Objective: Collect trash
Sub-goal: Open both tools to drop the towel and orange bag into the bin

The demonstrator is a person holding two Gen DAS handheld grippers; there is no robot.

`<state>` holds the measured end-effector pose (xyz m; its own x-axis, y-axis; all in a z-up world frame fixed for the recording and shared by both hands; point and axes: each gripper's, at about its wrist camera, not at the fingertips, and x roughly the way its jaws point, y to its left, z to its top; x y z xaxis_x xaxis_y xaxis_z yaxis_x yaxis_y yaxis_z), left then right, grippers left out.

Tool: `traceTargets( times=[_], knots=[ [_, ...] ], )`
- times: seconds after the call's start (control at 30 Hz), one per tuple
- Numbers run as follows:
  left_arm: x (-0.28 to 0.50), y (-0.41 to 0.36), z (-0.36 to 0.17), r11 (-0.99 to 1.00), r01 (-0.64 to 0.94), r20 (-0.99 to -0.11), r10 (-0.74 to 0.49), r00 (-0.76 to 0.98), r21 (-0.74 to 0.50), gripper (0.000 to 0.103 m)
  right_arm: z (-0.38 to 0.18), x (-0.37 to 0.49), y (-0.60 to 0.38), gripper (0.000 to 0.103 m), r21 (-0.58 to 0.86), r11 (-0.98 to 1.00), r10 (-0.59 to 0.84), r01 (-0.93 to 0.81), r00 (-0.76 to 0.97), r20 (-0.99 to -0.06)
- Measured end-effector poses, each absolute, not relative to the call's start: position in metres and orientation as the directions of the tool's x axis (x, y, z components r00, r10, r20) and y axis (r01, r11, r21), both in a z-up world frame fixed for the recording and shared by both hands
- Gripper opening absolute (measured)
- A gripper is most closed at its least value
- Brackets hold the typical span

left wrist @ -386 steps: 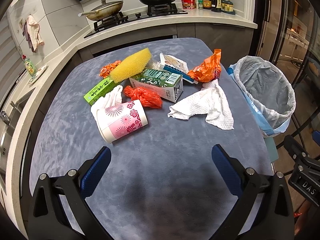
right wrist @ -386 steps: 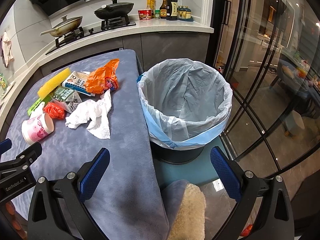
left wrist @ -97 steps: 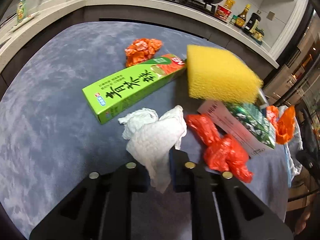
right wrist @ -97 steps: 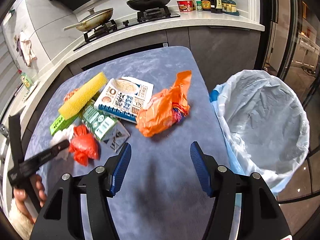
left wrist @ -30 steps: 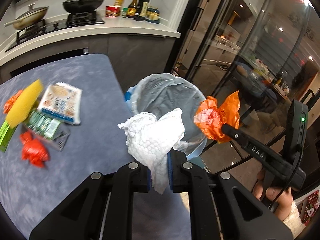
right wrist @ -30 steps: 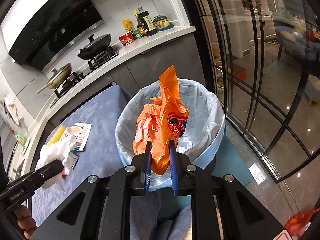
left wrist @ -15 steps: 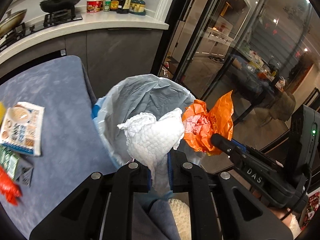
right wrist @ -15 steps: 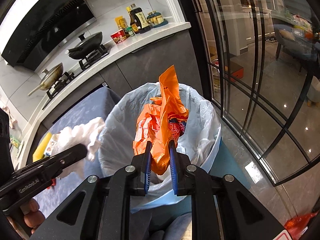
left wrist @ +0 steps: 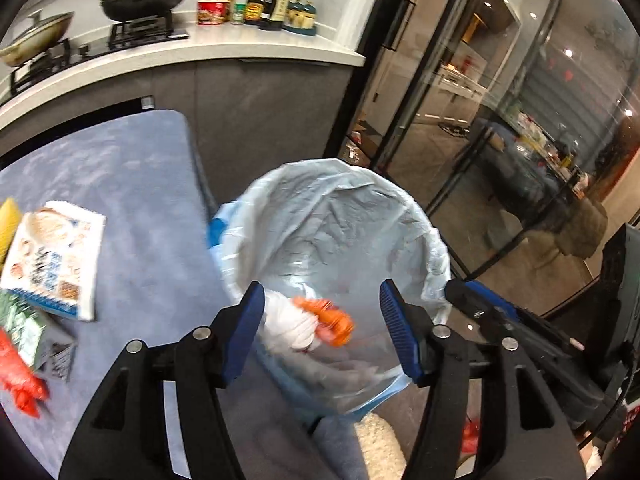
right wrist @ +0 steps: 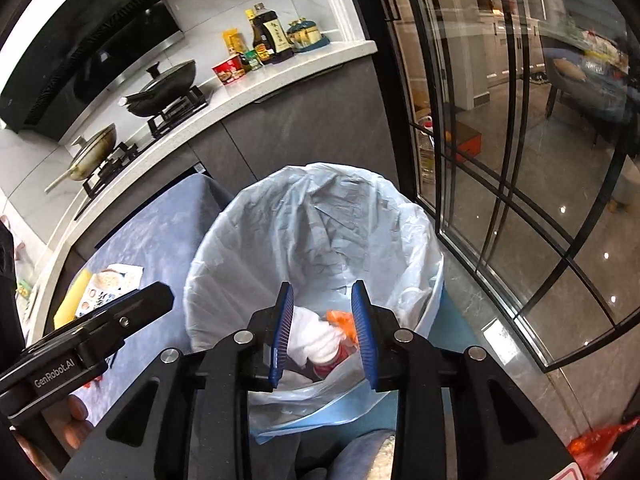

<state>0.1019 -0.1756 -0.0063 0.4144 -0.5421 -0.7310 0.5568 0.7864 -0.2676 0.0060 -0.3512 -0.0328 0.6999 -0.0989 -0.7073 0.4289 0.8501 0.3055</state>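
Note:
The bin with a pale blue liner (left wrist: pixel 340 216) stands beside the blue-grey table (left wrist: pixel 120 168). A white crumpled tissue (left wrist: pixel 290 326) and an orange plastic bag (left wrist: pixel 332 320) lie inside it; both also show in the right wrist view, tissue (right wrist: pixel 316 338) and bag (right wrist: pixel 344 322). My left gripper (left wrist: pixel 322 330) is open and empty above the bin's near side. My right gripper (right wrist: pixel 323 334) is open and empty over the bin; it also shows in the left wrist view (left wrist: pixel 480 300). The left gripper shows in the right wrist view (right wrist: pixel 132 312).
On the table lie a printed food packet (left wrist: pixel 56 256), a green carton (left wrist: pixel 24 332), a red plastic wad (left wrist: pixel 18 380) and a yellow sponge (left wrist: pixel 8 224). The kitchen counter (left wrist: pixel 180 52) with pans and bottles is behind. Glass doors (right wrist: pixel 520 140) stand to the right.
Both grippers opened over the bin. The tissue left the left gripper and the orange bag left the right one; both now lie inside the bin.

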Motion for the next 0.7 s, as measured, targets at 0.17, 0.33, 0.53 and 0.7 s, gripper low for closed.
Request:
traceTargets(
  times=[0.17, 0.33, 0.53, 0.7],
  knots=[
    [0.097, -0.138, 0.0, 0.833, 0.495, -0.733, -0.494, 0.468, -0.245, 0.059, -0.022, 0.004, -0.329, 0.036, 0.318, 0.864, -0.069, 0.39, 0.718, -0.693],
    [0.092, -0.086, 0.004, 0.883, 0.409, -0.734, -0.432, 0.524, -0.228, 0.065, -0.019, 0.006, -0.298, 0.036, 0.314, 0.884, -0.033, 0.345, 0.718, -0.695],
    [0.088, -0.024, -0.001, 0.924, 0.311, -0.747, -0.365, 0.555, -0.22, 0.066, -0.021, 0.01, -0.259, 0.036, 0.312, 0.906, 0.018, 0.286, 0.711, -0.703],
    [0.085, 0.025, -0.017, 0.953, 0.217, -0.773, -0.301, 0.558, -0.214, 0.07, -0.024, 0.014, -0.229, 0.036, 0.303, 0.921, 0.047, 0.247, 0.699, -0.713]
  ],
)
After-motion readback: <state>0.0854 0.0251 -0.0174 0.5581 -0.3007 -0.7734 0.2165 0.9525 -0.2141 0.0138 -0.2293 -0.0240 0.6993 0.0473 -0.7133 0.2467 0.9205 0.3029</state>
